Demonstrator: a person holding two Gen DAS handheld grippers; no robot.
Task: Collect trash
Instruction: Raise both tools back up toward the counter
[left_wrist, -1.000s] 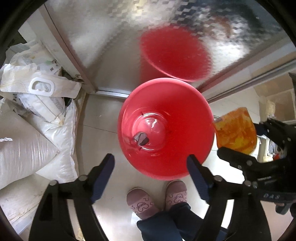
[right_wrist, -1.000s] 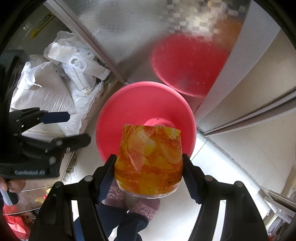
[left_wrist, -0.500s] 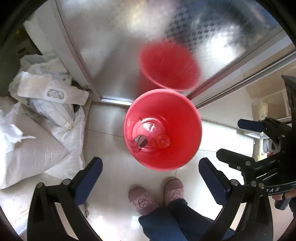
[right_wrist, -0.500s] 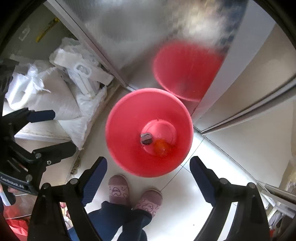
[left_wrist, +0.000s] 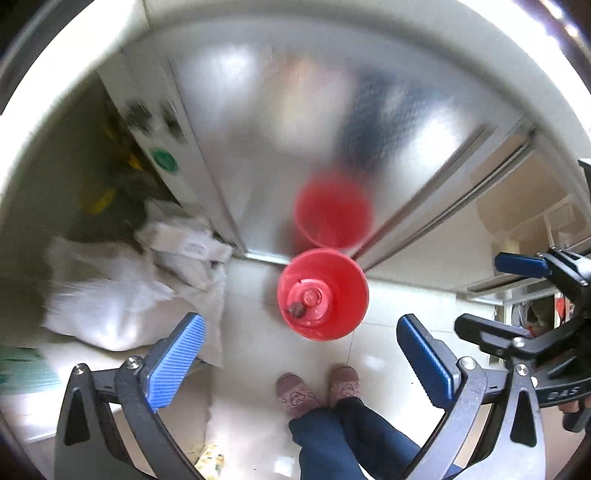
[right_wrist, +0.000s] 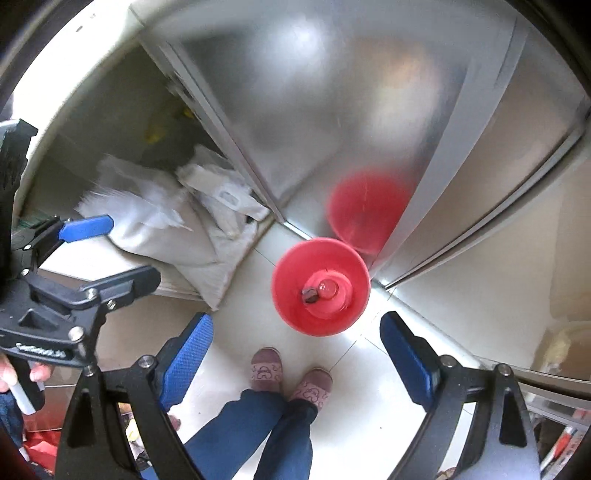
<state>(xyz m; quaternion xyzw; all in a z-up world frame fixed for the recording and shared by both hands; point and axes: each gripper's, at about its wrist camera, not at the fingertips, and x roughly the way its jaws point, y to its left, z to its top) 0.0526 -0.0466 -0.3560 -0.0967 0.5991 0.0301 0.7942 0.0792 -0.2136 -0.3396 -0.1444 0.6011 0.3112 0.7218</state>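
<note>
1. The red bin (left_wrist: 325, 295) stands on the pale tiled floor (left_wrist: 258, 350) against a frosted metal-framed door (left_wrist: 295, 129), which mirrors it as a red blur. It looks much smaller in both wrist views than a second ago, so both grippers have been lifted well clear of it.

2. The right gripper (right_wrist: 295, 354) has both blue pads spread wide with nothing between them. A second ago it pinched an orange-and-yellow printed packet over the bin mouth; that packet is gone from the jaws.

3. Inside the bin, on its raised centre, sit a small dark scrap (right_wrist: 309, 294) and a round reddish-orange piece (right_wrist: 328, 287). The orange piece is probably the dropped packet seen end-on, but it is too small and blurred to be sure.

4. The left gripper (left_wrist: 299, 365) is likewise spread wide and empty; its jaws widened further in the last second, with nothing ever between them.

5. The person's slippered feet (left_wrist: 317, 387) stand just in front of the bin, with white sacks (left_wrist: 122, 306) piled to its left.

6. Judgement: this piece of trash is delivered. Both hands are free, so the next step is likely to find and fetch another item.
</note>
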